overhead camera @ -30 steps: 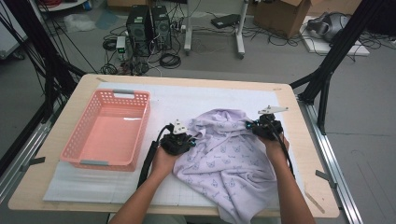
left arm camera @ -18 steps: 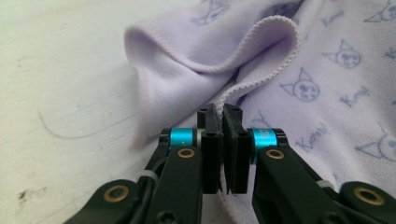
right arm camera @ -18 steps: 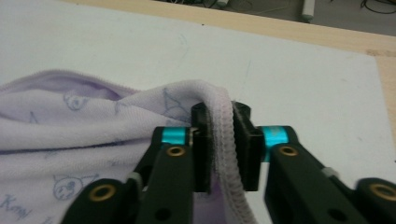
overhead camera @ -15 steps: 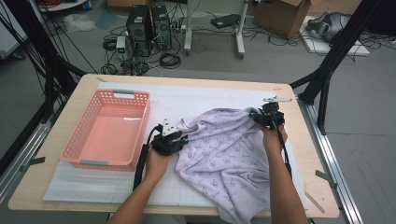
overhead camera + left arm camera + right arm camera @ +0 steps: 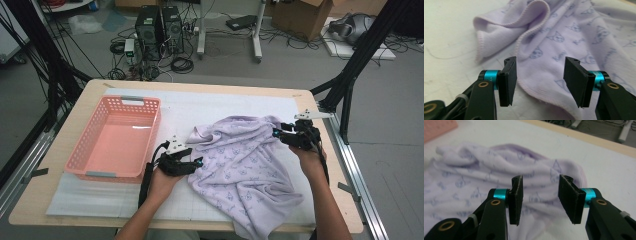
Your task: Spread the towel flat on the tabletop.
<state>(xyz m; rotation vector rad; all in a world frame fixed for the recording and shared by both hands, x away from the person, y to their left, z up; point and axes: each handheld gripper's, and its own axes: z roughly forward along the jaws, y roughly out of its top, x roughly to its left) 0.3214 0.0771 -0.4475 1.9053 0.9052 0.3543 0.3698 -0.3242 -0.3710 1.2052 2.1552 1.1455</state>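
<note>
A lilac towel with small cat prints (image 5: 245, 165) lies crumpled on the white mat, one corner hanging over the table's near edge. My left gripper (image 5: 196, 163) sits at the towel's left edge; in the left gripper view its jaws (image 5: 539, 80) have just been opening and stand apart over the towel's hem (image 5: 554, 57), nothing pinched. My right gripper (image 5: 278, 135) hovers at the towel's far right corner. Its jaws (image 5: 540, 197) have just been opening too, with the bunched cloth (image 5: 499, 170) lying beyond them, not pressed.
A pink plastic basket (image 5: 80, 159) stands on the left of the table, close to my left hand. The white mat (image 5: 210, 107) covers most of the wooden table (image 5: 55, 150). Black frame legs, computers and cables fill the floor behind.
Both grippers let go of the towel and their jaws opened. The left hand drew back leftward off the cloth; the right hand rose and shifted right. The towel settled flatter.
</note>
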